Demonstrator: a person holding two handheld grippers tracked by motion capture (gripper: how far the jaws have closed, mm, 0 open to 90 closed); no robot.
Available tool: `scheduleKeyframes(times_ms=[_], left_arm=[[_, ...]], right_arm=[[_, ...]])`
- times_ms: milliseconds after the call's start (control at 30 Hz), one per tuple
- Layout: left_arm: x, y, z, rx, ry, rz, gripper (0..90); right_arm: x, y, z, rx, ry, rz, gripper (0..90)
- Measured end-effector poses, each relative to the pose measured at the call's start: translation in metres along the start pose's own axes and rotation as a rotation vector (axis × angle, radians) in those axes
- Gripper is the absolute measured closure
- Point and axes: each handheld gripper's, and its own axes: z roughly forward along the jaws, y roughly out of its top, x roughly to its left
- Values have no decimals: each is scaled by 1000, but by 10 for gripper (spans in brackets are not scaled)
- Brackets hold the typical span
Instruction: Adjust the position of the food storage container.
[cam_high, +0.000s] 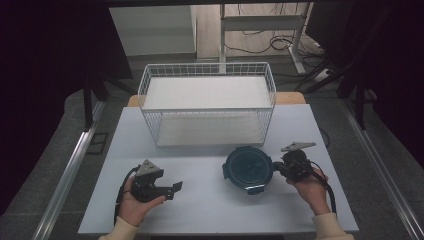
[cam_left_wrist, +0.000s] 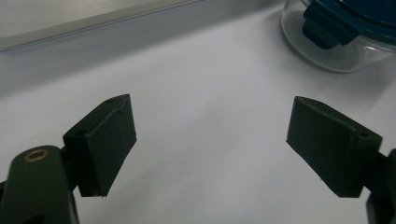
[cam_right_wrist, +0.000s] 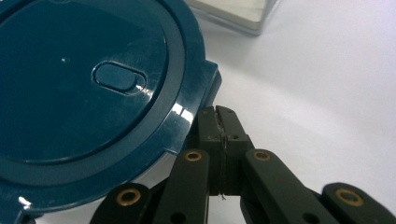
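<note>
A round glass container with a dark blue lid (cam_high: 248, 168) sits on the pale table (cam_high: 210, 210), toward the person's right and just in front of a white wire basket (cam_high: 207, 102) that stands at the far edge. The right gripper (cam_high: 278, 169) is brought up against the container's right side; in the right gripper view its two black jaws are pressed flat together, nothing caught between them, and their tips sit just under the rim of the lid (cam_right_wrist: 88, 93) beside one of its clip tabs (cam_right_wrist: 211, 84). Whether the tips actually touch the lid's edge I cannot make out. The right hand (cam_high: 311, 189) holds that gripper low over the table. Off to the other side, the left gripper (cam_high: 176, 188) lies well apart from the container, held by the left hand (cam_high: 134, 204) close to the tabletop. Its jaws stand wide apart, with bare table between them in the left gripper view, and the container's clear glass wall (cam_left_wrist: 327, 51) with a blue clip shows ahead in the upper right corner of that view.
</note>
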Motion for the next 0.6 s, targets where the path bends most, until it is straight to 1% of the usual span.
scheduleKeyframes(times_ms=[33, 167, 300, 467, 600], left_arm=[[0, 0, 0, 0, -1, 1, 149], [0, 0, 0, 1, 1, 2, 148], [0, 0, 0, 3, 1, 2, 149], [0, 0, 2, 10, 2, 8, 150], [0, 0, 2, 11, 6, 11, 153]], right_arm=[[3, 0, 1, 0, 5, -9, 900], [9, 2, 2, 0, 13, -18, 900], [13, 3, 4, 0, 34, -19, 900], [20, 4, 5, -4, 29, -27, 900], [25, 5, 7, -9, 44, -28, 900]])
